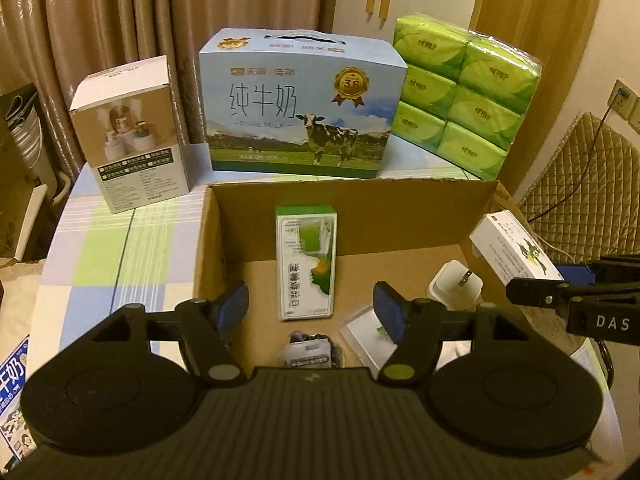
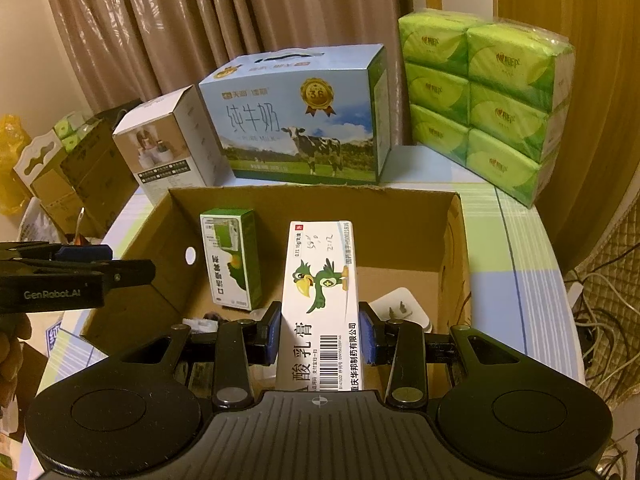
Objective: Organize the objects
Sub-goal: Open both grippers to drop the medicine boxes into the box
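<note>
Checked tablecloth (image 1: 120, 248) under an open cardboard box (image 2: 456, 240). Right gripper (image 2: 320, 334) clamps the white ointment carton (image 2: 320, 304), long axis pointing away, above the box interior; left gripper (image 1: 310, 312) hangs unclenched, empty, the green carton (image 1: 306, 264) standing just beyond.

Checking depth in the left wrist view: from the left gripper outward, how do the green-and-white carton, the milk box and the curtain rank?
1. Green-and-white carton, inside the cardboard box, just ahead of the left gripper.
2. Milk box, behind the cardboard box.
3. Curtain, rearmost.
</note>
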Demonstrator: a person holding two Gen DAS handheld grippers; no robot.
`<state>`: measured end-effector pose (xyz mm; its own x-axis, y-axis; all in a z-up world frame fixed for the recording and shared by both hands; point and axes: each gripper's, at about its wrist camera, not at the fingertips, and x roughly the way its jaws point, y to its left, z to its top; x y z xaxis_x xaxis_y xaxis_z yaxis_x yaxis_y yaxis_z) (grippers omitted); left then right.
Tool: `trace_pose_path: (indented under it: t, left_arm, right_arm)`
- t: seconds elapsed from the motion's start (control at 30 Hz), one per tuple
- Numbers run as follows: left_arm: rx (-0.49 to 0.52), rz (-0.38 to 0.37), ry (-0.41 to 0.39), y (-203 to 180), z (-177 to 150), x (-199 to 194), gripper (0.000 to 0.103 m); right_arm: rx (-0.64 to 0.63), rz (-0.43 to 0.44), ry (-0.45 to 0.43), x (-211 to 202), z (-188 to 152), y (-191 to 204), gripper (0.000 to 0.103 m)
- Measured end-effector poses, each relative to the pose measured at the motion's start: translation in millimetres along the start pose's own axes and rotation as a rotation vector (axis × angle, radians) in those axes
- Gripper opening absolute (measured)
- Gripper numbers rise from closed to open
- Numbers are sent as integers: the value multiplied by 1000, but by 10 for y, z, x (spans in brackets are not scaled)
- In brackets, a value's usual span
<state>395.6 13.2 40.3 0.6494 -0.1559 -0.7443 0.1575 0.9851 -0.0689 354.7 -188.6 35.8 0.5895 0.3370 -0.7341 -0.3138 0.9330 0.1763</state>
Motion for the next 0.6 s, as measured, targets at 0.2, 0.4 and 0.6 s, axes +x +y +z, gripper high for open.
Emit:
trace_pose_path:
  t: [0.2, 0.4, 0.6]
  left_arm:
    - [-2, -3, -8, 14, -8, -54, 64]
    - [2, -13, -12, -16, -64, -81, 65]
    - [-7, -24, -16, -11, -198, -173, 67]
  right_arm:
    - [17, 27, -40, 11, 39, -35, 36]
    - [61, 34, -92, -53, 23, -171, 78]
    - [95, 24, -86, -227, -121, -295, 78]
